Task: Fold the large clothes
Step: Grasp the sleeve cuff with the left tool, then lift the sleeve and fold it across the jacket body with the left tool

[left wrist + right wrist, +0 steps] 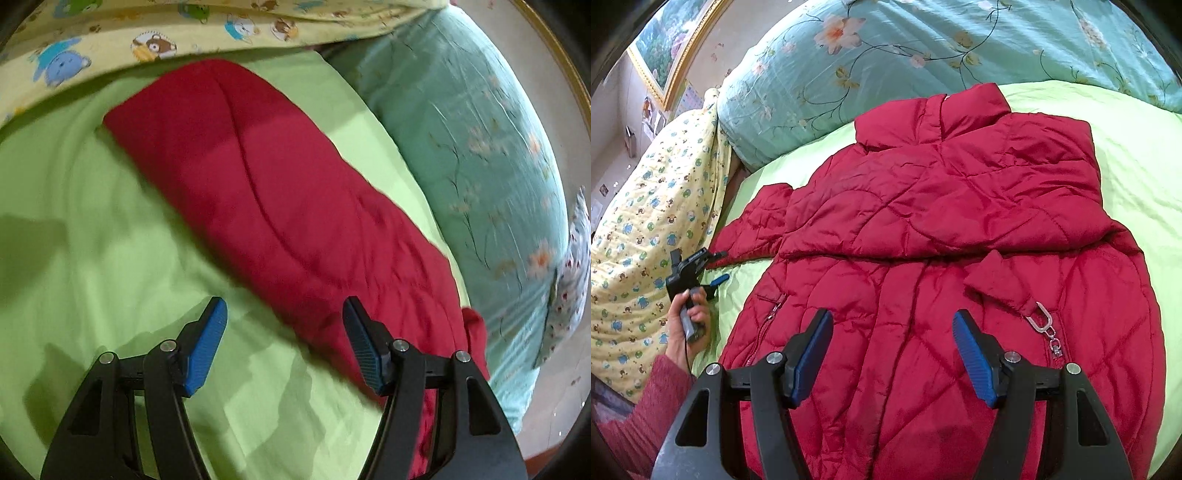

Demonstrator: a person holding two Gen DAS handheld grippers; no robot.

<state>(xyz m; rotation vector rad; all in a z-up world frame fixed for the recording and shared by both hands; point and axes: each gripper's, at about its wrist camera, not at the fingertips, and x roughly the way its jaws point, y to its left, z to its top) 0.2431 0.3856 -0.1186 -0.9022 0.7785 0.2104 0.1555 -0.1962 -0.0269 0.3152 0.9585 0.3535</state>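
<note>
Red quilted jacket (942, 229) lies flat on the green sheet (1137, 155) under my right gripper (892, 328), whose jaws gape empty. My left gripper (284, 314) hangs open, holding nothing, over a sleeve (258, 192). Beyond, a floral quilt (923, 44).

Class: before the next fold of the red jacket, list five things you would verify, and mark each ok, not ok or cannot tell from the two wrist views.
1. Left gripper empty, open: ok.
2. Right gripper empty, open: ok.
3. Red jacket lies on the green sheet: ok.
4. Left sleeve folded in: not ok, still spread out.
5. Metal clip clear of the fold line: cannot tell.
</note>
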